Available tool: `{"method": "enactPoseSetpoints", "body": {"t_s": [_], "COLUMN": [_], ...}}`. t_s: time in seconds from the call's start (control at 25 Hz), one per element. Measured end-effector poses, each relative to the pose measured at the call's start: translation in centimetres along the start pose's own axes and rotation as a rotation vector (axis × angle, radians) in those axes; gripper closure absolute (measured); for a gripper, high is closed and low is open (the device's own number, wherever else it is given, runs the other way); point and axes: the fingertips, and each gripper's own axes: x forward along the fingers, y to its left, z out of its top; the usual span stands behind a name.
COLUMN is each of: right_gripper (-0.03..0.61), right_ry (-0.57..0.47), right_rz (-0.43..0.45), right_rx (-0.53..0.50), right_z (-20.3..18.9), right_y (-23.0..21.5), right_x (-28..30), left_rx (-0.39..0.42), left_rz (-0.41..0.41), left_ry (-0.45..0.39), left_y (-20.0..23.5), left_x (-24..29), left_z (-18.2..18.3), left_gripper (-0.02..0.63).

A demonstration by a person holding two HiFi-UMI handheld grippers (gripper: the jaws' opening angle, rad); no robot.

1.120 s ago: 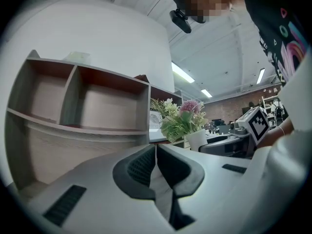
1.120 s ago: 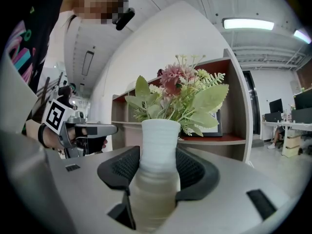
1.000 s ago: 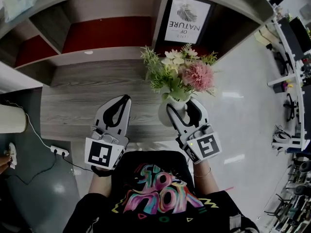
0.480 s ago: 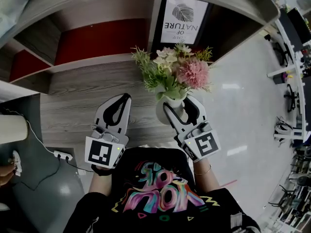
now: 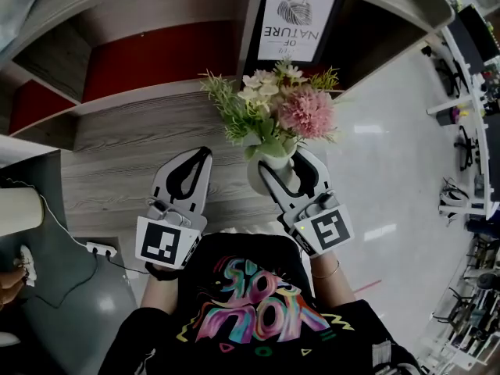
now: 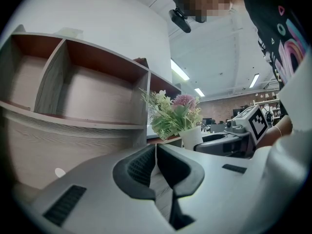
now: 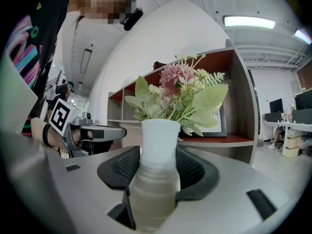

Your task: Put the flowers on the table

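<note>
A white vase (image 5: 266,180) holds pink and cream flowers with green leaves (image 5: 269,112). My right gripper (image 5: 283,164) is shut on the vase's neck, one jaw on each side. In the right gripper view the vase (image 7: 155,179) fills the gap between the pads, and the flowers (image 7: 178,96) rise above them. The vase hangs over the right end of the grey wooden table (image 5: 117,162); its base is hidden. My left gripper (image 5: 205,155) is shut on nothing, over the table to the vase's left. From the left gripper (image 6: 156,149) view, the flowers (image 6: 173,113) are ahead to the right.
Behind the table stands a shelf unit with red back panels (image 5: 156,57). One shelf bay holds a framed print (image 5: 297,22). A white power strip with a cable (image 5: 98,248) lies on the floor at the left. White floor (image 5: 391,170) stretches to the right of the table.
My right gripper has carried the vase and flowers a little to the left, further over the wooden top. My left gripper has stayed shut in about the same place.
</note>
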Motion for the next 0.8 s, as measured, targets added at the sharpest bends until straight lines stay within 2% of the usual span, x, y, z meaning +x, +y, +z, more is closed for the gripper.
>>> {"method": "enactPoseSetpoints", "body": {"t_s": [0.2, 0.44, 0.8], "right_gripper": [0.331, 0.331, 0.331], "right_ry": [-0.013, -0.011, -0.017], "right_rz": [-0.014, -0.048, -0.070], "right_rx": [0.001, -0.013, 0.011], "right_z": [0.4, -3.4, -6.1], "right_y": [-0.2, 1.1, 0.4], "right_x": [0.1, 2.5, 2.8], "left_rx": [-0.028, -0.077, -0.099], "left_rz": [-0.007, -0.019, -0.025], "left_ry": [-0.002, 0.016, 0.057], "left_y": [-0.3, 1.4, 0.7], "left_x": [0.2, -0.4, 0.2], "left_z": [0.4, -3.3, -4.8], "left_gripper": [0.583, 0.583, 0.583]}}
